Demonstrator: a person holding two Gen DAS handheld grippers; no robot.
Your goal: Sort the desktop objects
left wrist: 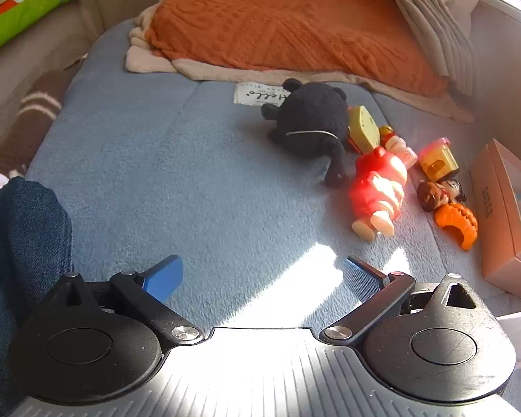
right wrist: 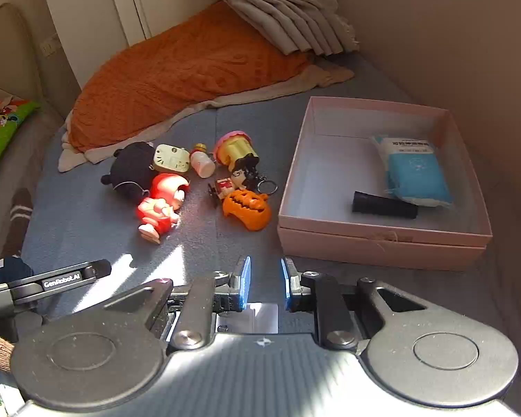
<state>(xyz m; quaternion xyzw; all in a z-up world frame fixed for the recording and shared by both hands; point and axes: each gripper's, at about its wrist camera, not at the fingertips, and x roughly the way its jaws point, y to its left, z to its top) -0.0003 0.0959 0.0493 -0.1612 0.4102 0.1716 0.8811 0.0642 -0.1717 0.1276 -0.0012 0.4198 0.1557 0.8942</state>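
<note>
Several toys lie in a cluster on the blue mat: a black plush point(left wrist: 309, 118) point(right wrist: 132, 168), a red doll point(left wrist: 377, 187) point(right wrist: 161, 205), an orange pumpkin point(left wrist: 456, 224) point(right wrist: 248, 208), a yellow cupcake pot point(left wrist: 437, 160) point(right wrist: 234, 147), a dark-haired figure keychain point(right wrist: 243, 175), a small white bottle point(right wrist: 201, 163) and a pale green clock point(right wrist: 170, 158). A pink box point(right wrist: 382, 239) to their right holds a blue packet point(right wrist: 415, 170) and a black tube point(right wrist: 383, 206). My left gripper point(left wrist: 262, 283) is open and empty, near of the toys. My right gripper point(right wrist: 264, 285) is open and empty, before the box.
An orange blanket point(right wrist: 177, 80) over a beige one lies at the back of the mat, with folded grey cloth point(right wrist: 284, 10) behind it. A wall runs along the right. A green and orange cushion point(left wrist: 24, 10) sits far left. The left gripper's body point(right wrist: 52, 281) shows at lower left.
</note>
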